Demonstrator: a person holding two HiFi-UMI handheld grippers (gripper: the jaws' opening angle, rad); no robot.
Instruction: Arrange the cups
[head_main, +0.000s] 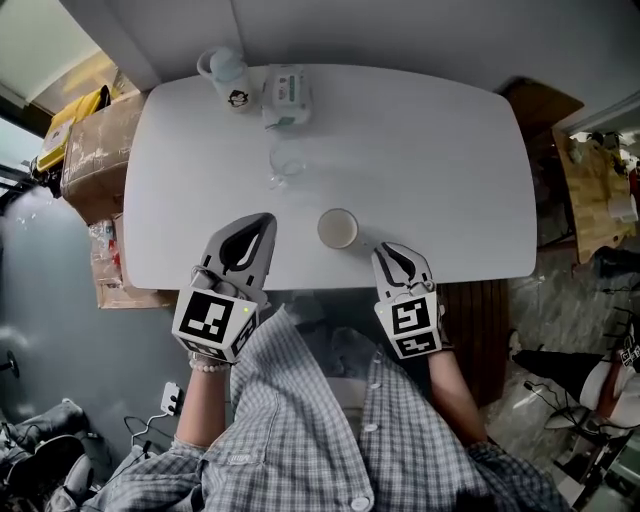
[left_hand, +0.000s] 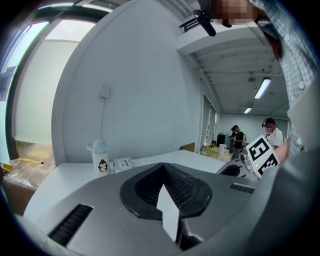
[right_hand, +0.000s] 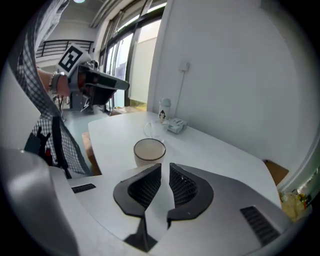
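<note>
A cream cup (head_main: 338, 228) stands upright near the front edge of the white table (head_main: 440, 170). Farther back is a clear glass cup (head_main: 285, 165). At the far left corner stands a white penguin-print bottle (head_main: 228, 78). My left gripper (head_main: 268, 217) hovers over the front edge, left of the cream cup, its jaws meeting at the tips with nothing held. My right gripper (head_main: 385, 250) is just right of that cup, with a narrow gap between its jaws and nothing in it. In the right gripper view the cream cup (right_hand: 149, 150) sits just ahead of the right gripper (right_hand: 165, 166).
A small white packet (head_main: 287, 97) lies beside the bottle. Cardboard boxes (head_main: 95, 150) stand off the table's left side. A wall runs behind the table. In the left gripper view the bottle (left_hand: 101, 159) shows far off, and people stand in the distance (left_hand: 270, 131).
</note>
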